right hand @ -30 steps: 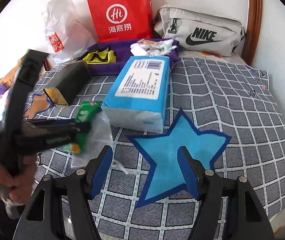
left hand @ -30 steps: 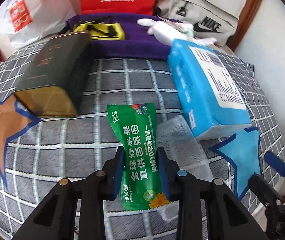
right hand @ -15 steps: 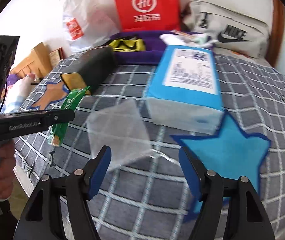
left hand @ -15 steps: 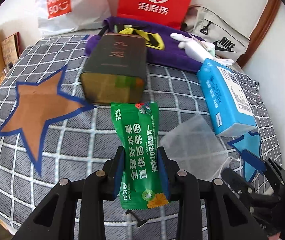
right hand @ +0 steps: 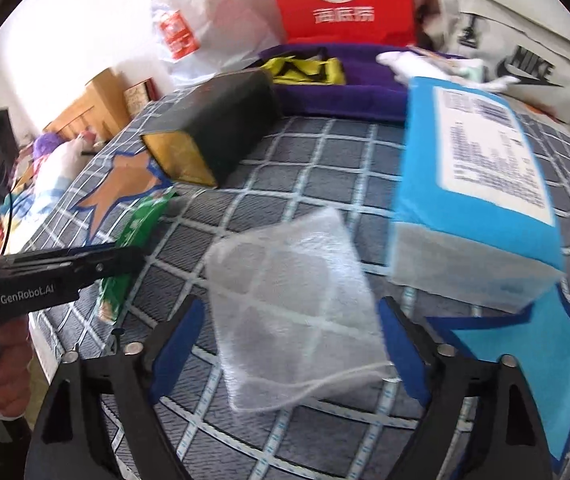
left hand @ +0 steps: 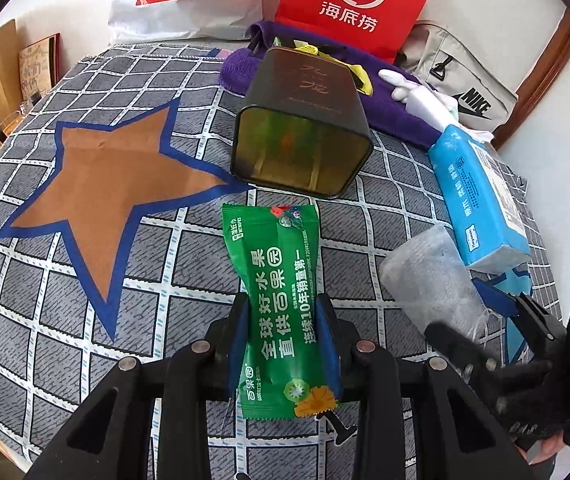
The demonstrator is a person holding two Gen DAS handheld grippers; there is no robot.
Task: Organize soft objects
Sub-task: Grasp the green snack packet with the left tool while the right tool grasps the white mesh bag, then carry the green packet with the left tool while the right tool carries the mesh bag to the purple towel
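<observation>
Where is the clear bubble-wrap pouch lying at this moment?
In the right wrist view the bubble-wrap pouch lies flat on the checked bedcover between the open right tongs, just left of the blue tissue pack.

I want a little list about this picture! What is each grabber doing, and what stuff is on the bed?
left gripper: jaws shut on the green snack packet, held in front of the tin's open end
right gripper: jaws open on either side of the clear mesh pouch
dark tin: lying on its side, open end facing the left camera
blue tissue pack: lying on the checked bedcover, beside the pouch
against the wall: red paper bag, grey Nike bag
</observation>
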